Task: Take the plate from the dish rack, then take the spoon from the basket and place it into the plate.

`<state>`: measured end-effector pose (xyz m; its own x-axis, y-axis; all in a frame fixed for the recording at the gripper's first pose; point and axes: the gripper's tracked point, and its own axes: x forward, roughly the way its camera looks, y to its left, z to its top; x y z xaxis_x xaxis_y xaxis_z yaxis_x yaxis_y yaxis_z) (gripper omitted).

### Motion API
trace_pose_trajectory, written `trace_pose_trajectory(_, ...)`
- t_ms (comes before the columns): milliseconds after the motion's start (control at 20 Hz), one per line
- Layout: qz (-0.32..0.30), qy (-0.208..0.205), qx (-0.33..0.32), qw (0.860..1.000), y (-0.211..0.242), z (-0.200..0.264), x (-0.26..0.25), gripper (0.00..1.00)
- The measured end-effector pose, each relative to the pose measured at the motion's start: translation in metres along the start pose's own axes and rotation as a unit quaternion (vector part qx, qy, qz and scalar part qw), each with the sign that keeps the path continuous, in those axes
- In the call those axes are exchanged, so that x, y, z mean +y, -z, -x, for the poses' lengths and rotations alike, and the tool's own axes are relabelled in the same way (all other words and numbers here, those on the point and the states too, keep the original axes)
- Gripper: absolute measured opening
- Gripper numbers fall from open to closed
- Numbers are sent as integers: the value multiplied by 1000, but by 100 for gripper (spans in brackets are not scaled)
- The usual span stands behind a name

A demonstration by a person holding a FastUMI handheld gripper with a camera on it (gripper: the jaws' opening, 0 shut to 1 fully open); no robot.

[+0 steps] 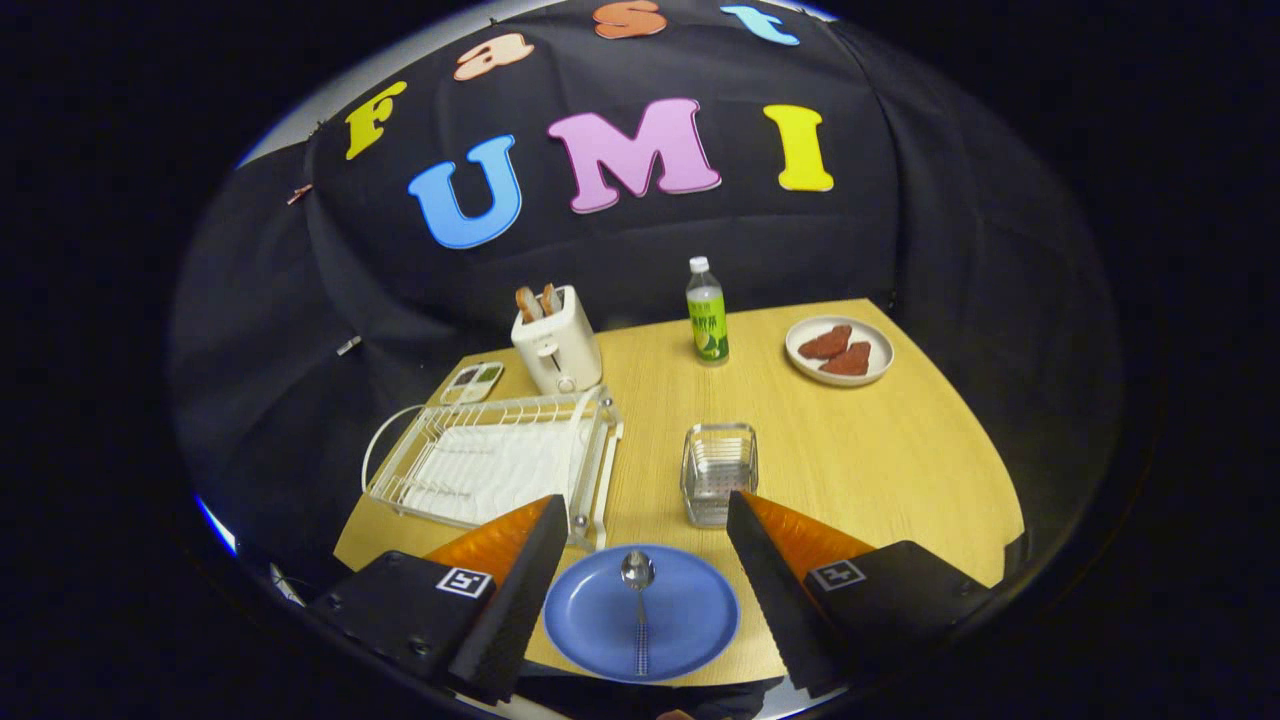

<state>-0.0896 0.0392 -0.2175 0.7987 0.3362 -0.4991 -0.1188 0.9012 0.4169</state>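
One blue plate lies on the wooden table between the gripper's spread, empty fingers, one spoon resting in it. Ahead stand one white dish rack and one wire basket; beyond, one toaster with two toast slices, one bottle, one white plate bearing two brown pieces.
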Motion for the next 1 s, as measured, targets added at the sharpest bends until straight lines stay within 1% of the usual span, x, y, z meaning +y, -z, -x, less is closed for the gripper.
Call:
trace_pose_trajectory(200,24,12,-57,998,-59,18,-1,99)
trace_pose_trajectory(450,57,40,-120,990,-110,37,-4,99)
trace_pose_trajectory(550,76,53,-140,986,-125,45,-5,99)
trace_pose_trajectory(750,92,68,-172,978,-148,60,-2,99)
trace_pose_trajectory(1000,86,66,-202,973,-179,79,7,99)
